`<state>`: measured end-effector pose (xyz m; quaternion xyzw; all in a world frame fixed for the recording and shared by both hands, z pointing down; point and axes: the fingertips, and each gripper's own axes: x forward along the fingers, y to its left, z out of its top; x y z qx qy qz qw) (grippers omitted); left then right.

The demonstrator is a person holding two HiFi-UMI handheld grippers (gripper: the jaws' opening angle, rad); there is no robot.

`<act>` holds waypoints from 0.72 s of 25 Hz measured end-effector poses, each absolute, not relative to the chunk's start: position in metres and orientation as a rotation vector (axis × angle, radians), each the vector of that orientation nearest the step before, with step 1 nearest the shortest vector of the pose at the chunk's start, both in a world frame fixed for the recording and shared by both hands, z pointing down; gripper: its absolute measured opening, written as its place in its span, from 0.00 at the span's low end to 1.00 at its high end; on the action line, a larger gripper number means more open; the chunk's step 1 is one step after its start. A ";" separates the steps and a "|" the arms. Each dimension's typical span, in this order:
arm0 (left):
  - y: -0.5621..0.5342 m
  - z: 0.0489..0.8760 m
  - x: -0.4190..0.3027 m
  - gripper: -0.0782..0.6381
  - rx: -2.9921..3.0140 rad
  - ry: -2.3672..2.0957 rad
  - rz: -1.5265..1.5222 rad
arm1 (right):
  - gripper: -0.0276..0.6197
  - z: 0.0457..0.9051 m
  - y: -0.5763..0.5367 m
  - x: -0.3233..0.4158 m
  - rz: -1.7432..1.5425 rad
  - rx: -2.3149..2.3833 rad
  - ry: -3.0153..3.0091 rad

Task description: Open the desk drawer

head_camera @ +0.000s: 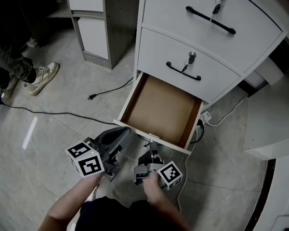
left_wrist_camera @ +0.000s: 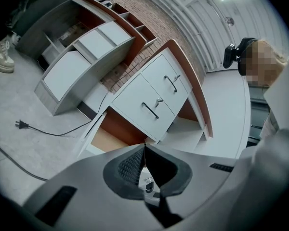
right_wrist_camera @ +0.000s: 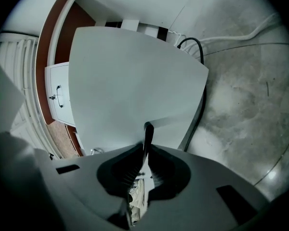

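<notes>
The bottom drawer of the white desk cabinet stands pulled out, its brown inside empty. In the right gripper view its white front panel fills the middle. My right gripper is shut on the drawer's thin black handle, which sticks up between the pads. From the head view that gripper sits at the drawer's front edge. My left gripper hovers just left of it, near the drawer's front left corner. Its jaws are shut with nothing between them.
Two closed drawers with black handles and keys sit above. A black cable with a plug lies on the floor at left. A person's shoe is at far left. White cables run behind the drawer's right side.
</notes>
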<state>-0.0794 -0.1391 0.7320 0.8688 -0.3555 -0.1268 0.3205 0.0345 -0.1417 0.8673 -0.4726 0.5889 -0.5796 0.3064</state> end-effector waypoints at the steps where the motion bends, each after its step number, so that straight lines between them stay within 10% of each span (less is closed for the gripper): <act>1: -0.139 0.733 -0.079 0.13 2.282 -0.934 -0.331 | 0.11 0.867 -0.142 0.034 -1.530 -1.242 1.557; 12: -0.142 0.740 -0.070 0.13 2.303 -0.927 -0.287 | 0.12 0.869 -0.142 0.033 -1.525 -1.267 1.586; 18: -0.141 0.739 -0.057 0.13 2.404 -0.909 -0.134 | 0.29 0.873 -0.136 0.041 -1.569 -1.436 1.714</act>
